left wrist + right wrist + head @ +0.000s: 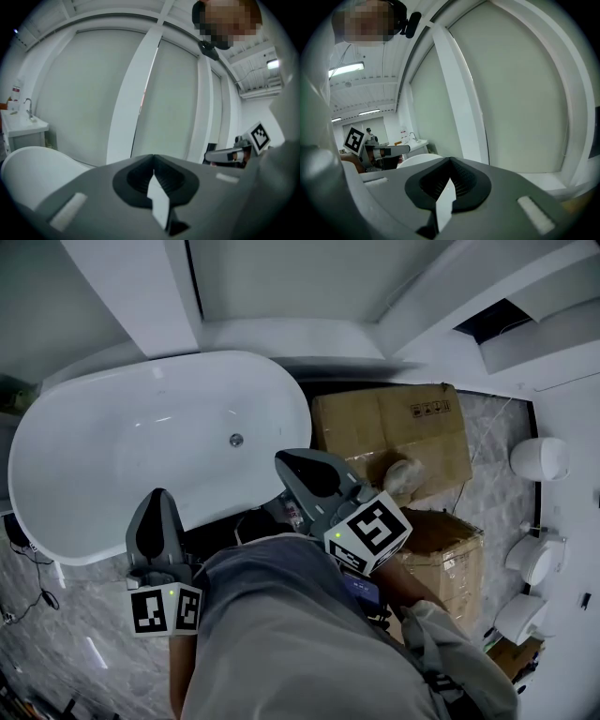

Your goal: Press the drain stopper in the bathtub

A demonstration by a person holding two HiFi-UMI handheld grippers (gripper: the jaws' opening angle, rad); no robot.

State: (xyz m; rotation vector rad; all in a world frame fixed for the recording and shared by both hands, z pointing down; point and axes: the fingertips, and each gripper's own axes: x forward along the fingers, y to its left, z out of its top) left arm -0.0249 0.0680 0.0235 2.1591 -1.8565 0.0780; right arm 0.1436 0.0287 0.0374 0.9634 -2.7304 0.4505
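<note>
Nearest the head camera is the person's grey-clothed torso (281,634), filling the lower middle of that view. Just past it, one to each side, are the two grippers. The left gripper (153,158) has its jaws brought together at the tips, with nothing between them. The right gripper (450,160) is closed the same way and is also empty. Both are held up off the tub, and each gripper's own view looks over its jaws toward the pale wall panels and white frames (459,93).

From the head view, the left gripper's tip sits over the near rim of the white oval bathtub (103,456), and the right gripper's tip is at the tub's right-hand edge. That rim lies between the grippers and the basin. The drain stopper (236,440) is a small round metal disc on the tub floor toward its right end. It is apart from both tips and nearer the right one.

A large cardboard box (394,427) stands just beside the tub's right end, behind the right gripper, and a second box (450,554) stands nearer, at the person's right. Farther right, white ceramic fixtures (539,457) line the wall. In the left gripper view, a washbasin with a tap (26,123) stands beyond the tub's far left end
</note>
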